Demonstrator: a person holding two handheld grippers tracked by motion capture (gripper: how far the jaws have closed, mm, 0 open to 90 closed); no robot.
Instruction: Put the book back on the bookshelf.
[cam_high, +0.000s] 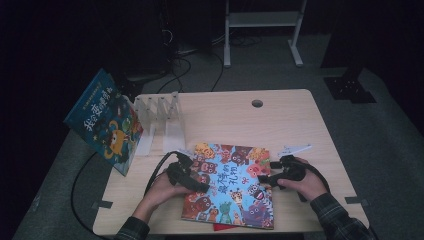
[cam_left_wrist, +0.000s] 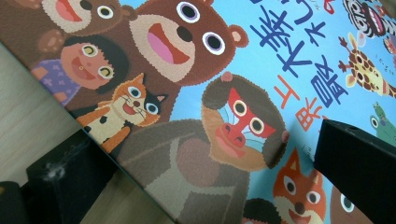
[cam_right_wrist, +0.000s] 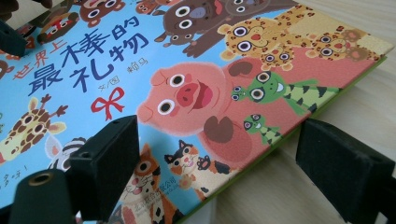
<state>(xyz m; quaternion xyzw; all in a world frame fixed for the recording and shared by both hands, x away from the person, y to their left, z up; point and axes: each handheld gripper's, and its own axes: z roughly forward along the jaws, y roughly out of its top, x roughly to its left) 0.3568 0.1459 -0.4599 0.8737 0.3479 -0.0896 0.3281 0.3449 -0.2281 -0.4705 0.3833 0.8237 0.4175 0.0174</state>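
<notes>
We see the picture book lying flat on the tabletop; the left claw and right claw both stand open astride its opposite edges.

Picture book flat on the table

The picture book lies closed, cover up, on the near part of the wooden table, slightly skewed to its edge. Its light blue cover is crowded with cartoon animals (bears, a pig, a giraffe, cats) around dark blue and red Chinese lettering.
</notes>
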